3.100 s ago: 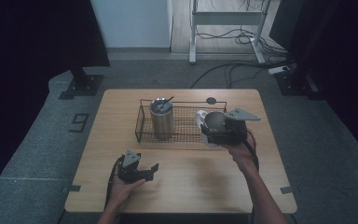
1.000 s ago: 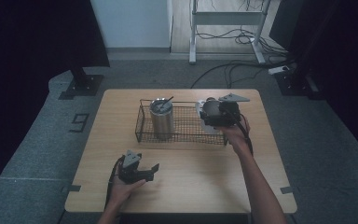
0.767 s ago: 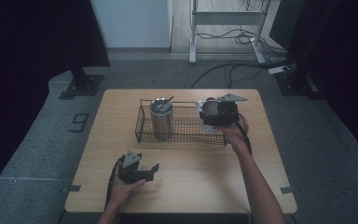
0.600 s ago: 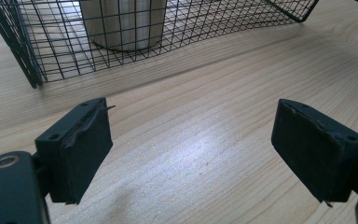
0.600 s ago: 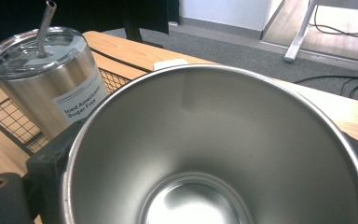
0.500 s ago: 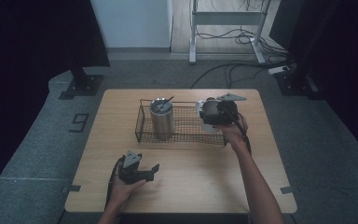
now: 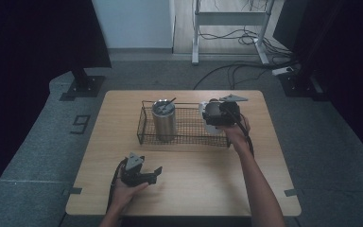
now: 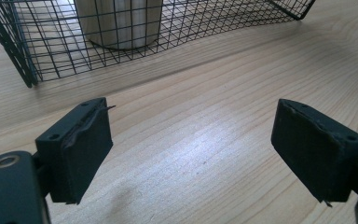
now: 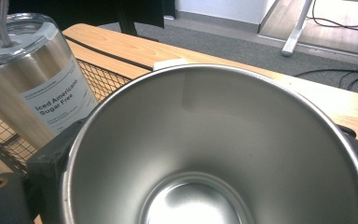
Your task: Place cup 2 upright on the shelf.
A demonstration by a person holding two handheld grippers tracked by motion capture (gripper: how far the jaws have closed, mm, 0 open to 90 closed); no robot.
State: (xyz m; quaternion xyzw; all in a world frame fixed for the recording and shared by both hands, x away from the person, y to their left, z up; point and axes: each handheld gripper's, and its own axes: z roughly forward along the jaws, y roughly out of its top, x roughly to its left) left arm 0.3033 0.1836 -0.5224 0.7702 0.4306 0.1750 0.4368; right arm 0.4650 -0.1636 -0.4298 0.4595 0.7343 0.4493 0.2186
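Our right gripper (image 7: 216, 115) clamps the open steel cup (image 9: 219, 149) above the black wire basket (image 7: 189, 140); we lower it level. Left gripper (image 8: 200, 149), jaws spread, idles.

The left gripper (image 8: 191, 149) is hovering low over the table (image 8: 205, 140), its two black jaws standing wide apart with bare wood grain showing between them. Nothing is sitting between the pads (image 8: 81, 149). Ahead of the jaws, a black wire basket (image 8: 51, 51) is resting on the table, reaching toward the far edge. Inside it, a metal cup (image 8: 119, 23) is standing upright near the basket's near-left corner, seen through the mesh.
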